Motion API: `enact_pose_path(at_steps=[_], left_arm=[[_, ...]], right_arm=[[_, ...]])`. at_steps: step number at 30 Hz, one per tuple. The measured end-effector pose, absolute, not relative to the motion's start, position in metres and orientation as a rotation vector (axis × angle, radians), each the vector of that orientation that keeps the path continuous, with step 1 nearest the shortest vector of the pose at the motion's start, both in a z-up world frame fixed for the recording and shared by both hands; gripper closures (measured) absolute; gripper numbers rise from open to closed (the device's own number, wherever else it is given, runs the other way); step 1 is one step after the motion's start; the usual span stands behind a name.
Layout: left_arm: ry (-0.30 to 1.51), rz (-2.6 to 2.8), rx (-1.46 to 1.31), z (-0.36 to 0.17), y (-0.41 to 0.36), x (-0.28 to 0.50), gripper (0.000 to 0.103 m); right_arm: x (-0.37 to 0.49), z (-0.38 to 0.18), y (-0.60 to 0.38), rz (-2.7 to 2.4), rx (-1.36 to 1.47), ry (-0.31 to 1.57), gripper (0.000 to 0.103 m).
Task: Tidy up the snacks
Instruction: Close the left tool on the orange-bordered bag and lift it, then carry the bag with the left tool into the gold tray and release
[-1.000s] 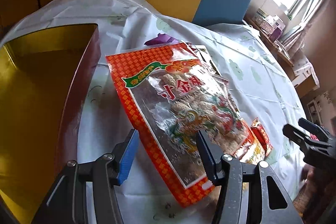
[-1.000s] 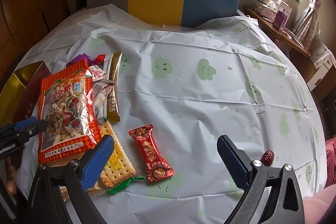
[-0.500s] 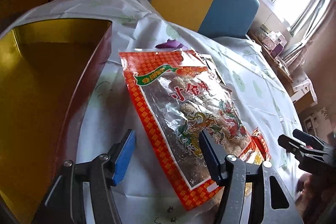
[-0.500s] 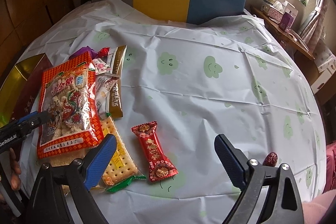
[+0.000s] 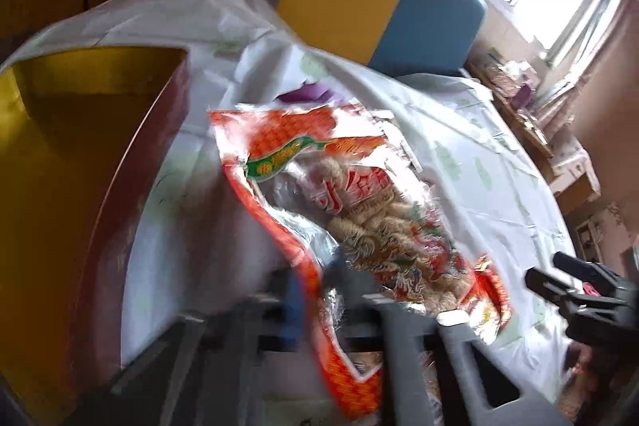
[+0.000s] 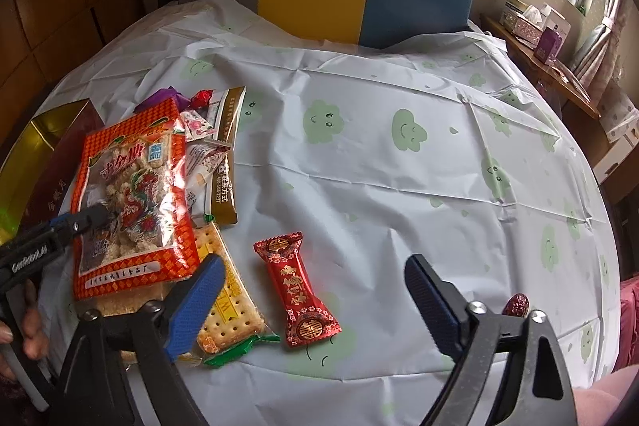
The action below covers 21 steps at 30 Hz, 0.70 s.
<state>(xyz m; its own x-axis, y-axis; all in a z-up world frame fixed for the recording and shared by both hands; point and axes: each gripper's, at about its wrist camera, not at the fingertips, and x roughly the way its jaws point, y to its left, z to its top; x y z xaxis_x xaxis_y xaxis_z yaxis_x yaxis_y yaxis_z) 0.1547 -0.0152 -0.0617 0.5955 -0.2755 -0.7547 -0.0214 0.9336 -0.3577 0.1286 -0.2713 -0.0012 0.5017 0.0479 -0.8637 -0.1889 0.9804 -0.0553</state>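
Left claw (image 6: 94, 216) pinches the orange bag's (image 6: 131, 186) edge; right claw (image 6: 315, 300), wide and closing, hovers over the red candy (image 6: 297, 294).

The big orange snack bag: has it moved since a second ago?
Yes. The orange snack bag, pinched by the left gripper, has lifted at its near edge, beside the unmoved gold box.

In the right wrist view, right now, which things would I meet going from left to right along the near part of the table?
Left gripper shut on the orange snack bag → cracker pack → red candy → red date, near the table's right edge.
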Motion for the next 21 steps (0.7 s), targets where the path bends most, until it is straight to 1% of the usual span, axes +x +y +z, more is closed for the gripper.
enact_pose_path(at_steps=[5, 7, 8, 12, 14, 16, 21], left_arm=[[0.863, -0.176, -0.282, -0.03, -0.019, 0.151, 0.103], [0.837, -0.202, -0.266, -0.018, -0.019, 0.149, 0.103], [0.828, -0.213, -0.265, -0.013, -0.018, 0.15, 0.103], [0.759, -0.244, -0.245, 0.016, -0.018, 0.15, 0.103], [0.726, -0.259, -0.247, 0.031, -0.014, 0.149, 0.103], [0.68, -0.269, -0.239, 0.05, -0.011, 0.145, 0.103], [0.6, -0.273, -0.217, 0.087, 0.008, 0.134, 0.103]], right_arm=[[0.128, -0.005, -0.269, 0.148, -0.162, 1.048, 0.023], [0.129, -0.006, -0.268, 0.153, -0.167, 1.056, 0.03], [0.129, -0.007, -0.267, 0.154, -0.173, 1.061, 0.032], [0.129, -0.013, -0.265, 0.14, -0.201, 1.081, 0.05], [0.13, -0.013, -0.268, 0.127, -0.195, 1.084, 0.052], [0.132, -0.013, -0.272, 0.11, -0.182, 1.087, 0.06], [0.135, -0.013, -0.283, 0.058, -0.146, 1.094, 0.06]])
